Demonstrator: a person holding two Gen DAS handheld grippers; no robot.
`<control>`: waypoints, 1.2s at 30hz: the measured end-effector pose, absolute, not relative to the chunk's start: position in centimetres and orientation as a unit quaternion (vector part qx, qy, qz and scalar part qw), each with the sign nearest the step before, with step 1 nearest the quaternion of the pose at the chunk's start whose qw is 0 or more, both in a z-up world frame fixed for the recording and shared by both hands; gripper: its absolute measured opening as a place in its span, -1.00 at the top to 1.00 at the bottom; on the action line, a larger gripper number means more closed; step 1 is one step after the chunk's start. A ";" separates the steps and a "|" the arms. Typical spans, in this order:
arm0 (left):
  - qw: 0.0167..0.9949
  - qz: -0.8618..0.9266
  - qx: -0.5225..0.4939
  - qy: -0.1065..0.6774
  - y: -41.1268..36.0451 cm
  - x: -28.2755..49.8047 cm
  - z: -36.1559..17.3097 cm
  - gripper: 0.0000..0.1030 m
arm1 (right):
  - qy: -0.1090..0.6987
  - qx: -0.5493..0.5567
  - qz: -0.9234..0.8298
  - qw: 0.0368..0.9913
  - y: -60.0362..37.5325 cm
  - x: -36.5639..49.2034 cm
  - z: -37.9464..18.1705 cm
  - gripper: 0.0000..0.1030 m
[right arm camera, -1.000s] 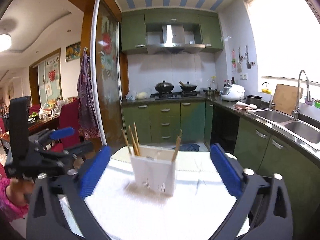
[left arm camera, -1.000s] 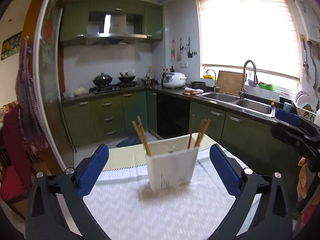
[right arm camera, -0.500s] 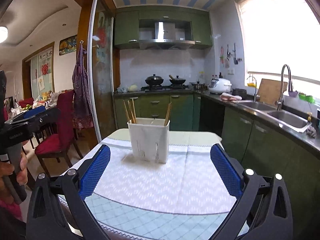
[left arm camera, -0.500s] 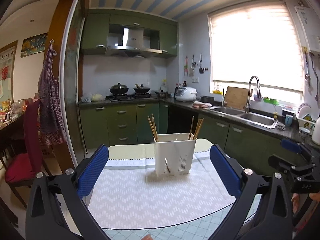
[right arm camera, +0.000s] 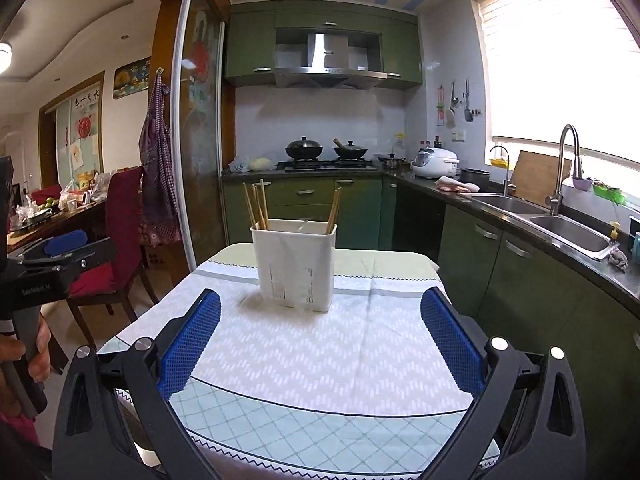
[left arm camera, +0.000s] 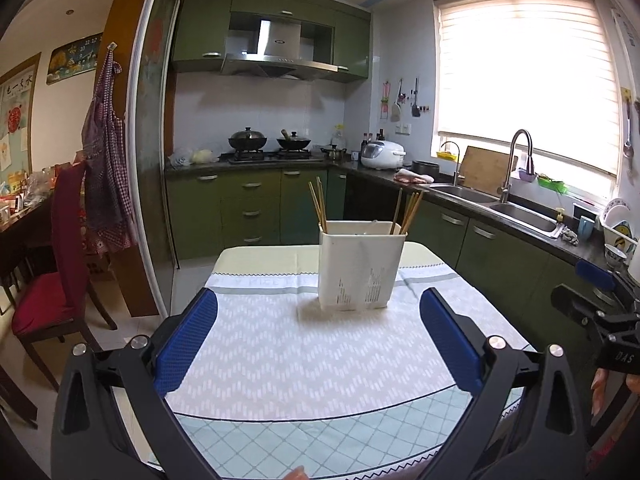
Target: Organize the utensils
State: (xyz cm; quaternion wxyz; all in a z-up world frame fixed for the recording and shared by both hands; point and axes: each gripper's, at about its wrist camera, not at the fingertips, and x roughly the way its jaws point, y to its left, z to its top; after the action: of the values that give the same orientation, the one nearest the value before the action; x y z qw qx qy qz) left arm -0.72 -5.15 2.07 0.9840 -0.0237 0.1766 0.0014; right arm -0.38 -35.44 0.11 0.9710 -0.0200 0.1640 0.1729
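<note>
A white utensil holder [left arm camera: 360, 266] stands upright on the table's cloth, also in the right wrist view [right arm camera: 295, 267]. Several wooden chopsticks [left arm camera: 318, 202] stick up at its left side and several more chopsticks [left arm camera: 411, 207] at its right; they also show in the right wrist view [right arm camera: 256, 206]. My left gripper [left arm camera: 318, 340] is open and empty, well back from the holder near the table's front edge. My right gripper [right arm camera: 320, 344] is open and empty, likewise back from the holder.
The table [left arm camera: 304, 432] carries a white patterned cloth over a checked one. A red chair [left arm camera: 52, 280] stands to the left. Green cabinets and a sink counter [left arm camera: 520, 216] run along the right. The right gripper's body shows at the left view's right edge [left arm camera: 600, 320].
Both grippers have pulled back from the holder toward the table's front edge. The holder and chopsticks stay in place. Both grippers stay open.
</note>
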 end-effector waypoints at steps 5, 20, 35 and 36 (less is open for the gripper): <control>0.985 0.012 -0.018 0.174 -5.2 -0.7 2.1 -0.87 | 0.164 -0.019 0.175 0.971 -35.1 0.0 0.3 -0.91; 0.984 0.014 -0.011 0.179 -5.7 -0.7 1.9 -0.87 | 0.165 -0.020 0.180 0.969 -35.0 -0.1 0.3 -0.91; 0.983 0.019 -0.010 0.180 -5.6 -0.7 1.9 -0.87 | 0.166 -0.018 0.184 0.969 -35.0 0.1 0.3 -0.91; 0.983 0.020 -0.010 0.180 -5.6 -0.7 2.0 -0.87 | 0.166 -0.018 0.184 0.969 -35.0 0.1 0.3 -0.91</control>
State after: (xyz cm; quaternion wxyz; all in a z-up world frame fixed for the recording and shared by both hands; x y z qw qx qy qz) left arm -0.73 -5.62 1.98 0.9834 -0.0097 0.1802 0.0196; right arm 0.14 -35.01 0.29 0.9686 -0.0176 0.1658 0.1845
